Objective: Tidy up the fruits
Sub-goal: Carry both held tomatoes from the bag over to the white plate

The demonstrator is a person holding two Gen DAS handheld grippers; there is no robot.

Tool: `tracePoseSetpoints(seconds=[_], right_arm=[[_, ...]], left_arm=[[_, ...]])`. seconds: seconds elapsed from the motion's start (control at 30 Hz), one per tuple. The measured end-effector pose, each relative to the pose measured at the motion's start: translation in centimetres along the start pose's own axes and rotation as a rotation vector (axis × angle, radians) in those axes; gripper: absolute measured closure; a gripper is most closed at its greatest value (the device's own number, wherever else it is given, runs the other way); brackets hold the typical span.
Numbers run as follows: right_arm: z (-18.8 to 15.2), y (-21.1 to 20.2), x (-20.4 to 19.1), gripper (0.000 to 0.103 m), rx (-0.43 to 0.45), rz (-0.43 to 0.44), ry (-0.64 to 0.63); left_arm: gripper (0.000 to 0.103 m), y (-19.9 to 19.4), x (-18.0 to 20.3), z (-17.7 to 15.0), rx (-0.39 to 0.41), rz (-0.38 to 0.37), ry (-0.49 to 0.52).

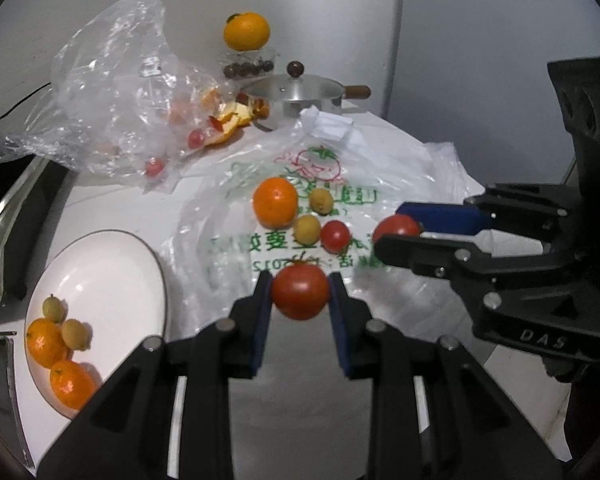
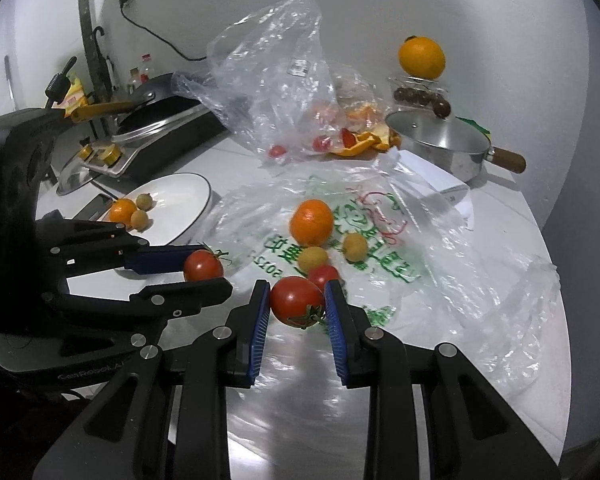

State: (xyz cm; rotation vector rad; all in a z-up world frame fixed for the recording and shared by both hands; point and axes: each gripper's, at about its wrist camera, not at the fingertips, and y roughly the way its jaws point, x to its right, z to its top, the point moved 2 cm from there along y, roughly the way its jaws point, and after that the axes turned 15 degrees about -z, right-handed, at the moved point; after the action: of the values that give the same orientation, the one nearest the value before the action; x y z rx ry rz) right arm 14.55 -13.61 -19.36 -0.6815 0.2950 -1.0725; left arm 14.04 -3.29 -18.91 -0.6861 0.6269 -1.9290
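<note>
The left gripper (image 1: 300, 292) is clamping a red tomato (image 1: 300, 295) between its blue pads, holding it clear of the counter. The right gripper (image 2: 297, 300) is doing the same with a second tomato (image 2: 296, 300), whose green stem is pointing down toward the camera. Each gripper is showing up in the other's view, side-on, with its tomato pinched at the tips.

Just beyond the grippers, a printed plastic bag (image 2: 380, 248) is lying flat on the white counter (image 2: 500, 208) and carrying four loose fruits: one orange (image 2: 312, 220), two small yellow fruits (image 2: 355, 246) and one more tomato (image 2: 323, 275), which is sitting partly hidden behind the right gripper's load in the right wrist view but showing fully in the left one.

A white plate (image 1: 112, 264) is sitting to the left of the bag. The left wrist view is showing four fruits on it, two oranges and two small yellow fruits; the right wrist view is showing only three, since the left gripper is covering part of the plate.

Farther back, a crumpled clear bag (image 2: 268, 80) is holding orange peel and a few small red fruits. Beside it a lidded steel pot (image 2: 440, 140) with a wooden handle is standing, and behind that a large orange (image 2: 422, 57) is resting on a clear container of dark round fruits.

Only the right wrist view is taking in the stove with a dark pan (image 2: 160, 100) at far left.
</note>
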Motion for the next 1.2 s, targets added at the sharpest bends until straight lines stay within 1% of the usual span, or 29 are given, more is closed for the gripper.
tracePoseSetpoints(seconds=[0.37, 0.6, 0.9, 1.2], right_arm=[[0.9, 0.0, -3.5, 0.073, -0.007, -0.002, -0.049], [1.6, 0.4, -5.7, 0.073, -0.009, 0.01, -0.075], [2.5, 1.5, -8.7, 0.073, -0.02, 0.033, -0.118], [3.0, 2.5, -10.3, 0.073, -0.031, 0.05, -0.143]], left_arm=[[0.075, -2.7, -2.9, -1.7, 0.045, 0.004, -0.054], [0.075, -4.4, -4.7, -2.4, 0.069, 0.038, -0.056], [0.075, -5.6, -7.5, -3.6, 0.079, 0.068, -0.101], [0.075, -5.5, -9.9, -5.3, 0.056, 0.105, -0.138]])
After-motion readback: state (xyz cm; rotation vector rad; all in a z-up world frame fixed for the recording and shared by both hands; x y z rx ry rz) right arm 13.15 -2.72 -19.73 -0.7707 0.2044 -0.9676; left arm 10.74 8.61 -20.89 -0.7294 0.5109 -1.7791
